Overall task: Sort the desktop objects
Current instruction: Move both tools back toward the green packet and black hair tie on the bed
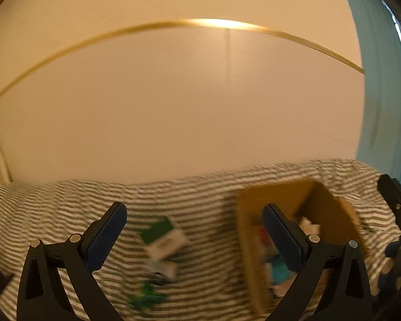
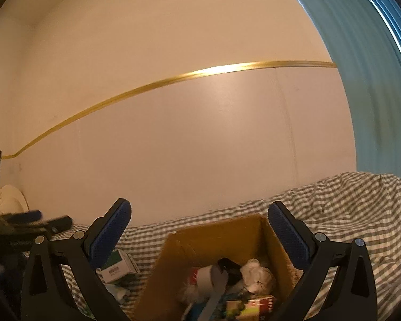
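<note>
A brown cardboard box [image 2: 214, 238] stands on the checked cloth and holds several items: crumpled white paper [image 2: 256, 275], a black object, a red and yellow carton [image 2: 259, 305]. My right gripper [image 2: 199, 230] is open and empty, above the box. In the left wrist view the box [image 1: 254, 208] is at the right. A green and white carton [image 1: 163, 236] lies on the cloth left of it, with a smaller white box [image 1: 161, 268] and a green item [image 1: 144, 298] nearer. My left gripper [image 1: 193, 230] is open and empty above them. The left view is blurred.
A grey and white checked cloth [image 2: 347, 214] covers the surface up to a beige wall. A teal curtain [image 2: 374, 93] hangs at the right. The green and white carton [image 2: 119, 266] shows left of the box. Dark objects [image 2: 32, 222] lie at the far left.
</note>
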Tool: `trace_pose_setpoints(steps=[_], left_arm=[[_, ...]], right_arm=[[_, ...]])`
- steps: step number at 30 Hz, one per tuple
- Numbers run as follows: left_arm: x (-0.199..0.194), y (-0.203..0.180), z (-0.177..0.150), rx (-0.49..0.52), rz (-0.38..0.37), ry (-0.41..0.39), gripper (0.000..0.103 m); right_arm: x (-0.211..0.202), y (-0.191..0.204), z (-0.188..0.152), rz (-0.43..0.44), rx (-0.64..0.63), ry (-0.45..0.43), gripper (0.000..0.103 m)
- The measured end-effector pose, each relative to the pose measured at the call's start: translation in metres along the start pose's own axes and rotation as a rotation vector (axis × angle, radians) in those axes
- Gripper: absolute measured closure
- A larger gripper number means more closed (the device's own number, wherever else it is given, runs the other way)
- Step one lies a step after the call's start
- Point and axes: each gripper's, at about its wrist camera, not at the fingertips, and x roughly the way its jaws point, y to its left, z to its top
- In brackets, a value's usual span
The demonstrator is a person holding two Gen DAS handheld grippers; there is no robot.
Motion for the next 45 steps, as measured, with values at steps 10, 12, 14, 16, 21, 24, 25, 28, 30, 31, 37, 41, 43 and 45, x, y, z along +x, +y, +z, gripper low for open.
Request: trace_pose_setpoints(steps=[10, 12, 14, 16, 21, 24, 25, 28, 30, 31, 37, 41, 43, 45], left_arm=[[-0.038, 0.074, -0.008, -0.097, 0.201, -0.123, 0.000], [-0.039, 0.087, -0.014, -0.124, 0.223, -0.126, 0.000], [-0.034, 0.101, -0.023, -0.150, 0.237, -0.108, 0.000], [-0.025, 0.113, -0.034, -0.180, 0.236, -0.076, 0.000], [-0.012, 0.135, -0.061, -0.211, 0.177, -0.026, 0.000], [-0.010, 0.136, -0.074, -0.201, 0.148, -0.045, 0.000], [-0.010, 0.137, -0.078, -0.198, 0.148, -0.055, 0.000], [-0.006, 0.132, -0.090, -0.153, 0.145, -0.043, 0.000], [0.002, 0.127, -0.096, -0.118, 0.139, -0.012, 0.000], [0.006, 0.124, -0.102, -0.095, 0.128, 0.011, 0.000], [0.041, 0.122, -0.132, -0.055, 0.023, 0.190, 0.000], [0.061, 0.133, -0.150, -0.099, 0.014, 0.278, 0.000], [0.069, 0.140, -0.156, -0.129, 0.014, 0.309, 0.000], [0.073, 0.141, -0.160, -0.126, 0.031, 0.325, 0.000]], right_arm=[[0.002, 0.049, -0.009, 0.034, -0.079, -0.035, 0.000], [0.002, 0.060, -0.016, 0.079, -0.074, -0.049, 0.000], [0.001, 0.071, -0.022, 0.101, -0.078, -0.066, 0.000], [0.000, 0.081, -0.028, 0.124, -0.087, -0.089, 0.000], [0.003, 0.108, -0.048, 0.170, -0.089, -0.088, 0.000], [0.005, 0.122, -0.060, 0.195, -0.085, -0.100, 0.000], [0.007, 0.128, -0.061, 0.197, -0.090, -0.099, 0.000], [0.012, 0.139, -0.074, 0.203, -0.097, -0.069, 0.000], [0.018, 0.147, -0.085, 0.202, -0.113, -0.031, 0.000], [0.021, 0.150, -0.090, 0.206, -0.127, -0.007, 0.000], [0.052, 0.173, -0.132, 0.273, -0.211, 0.240, 0.000], [0.065, 0.179, -0.157, 0.286, -0.258, 0.343, 0.000], [0.067, 0.181, -0.164, 0.295, -0.284, 0.365, 0.001], [0.068, 0.183, -0.172, 0.306, -0.311, 0.377, 0.009]])
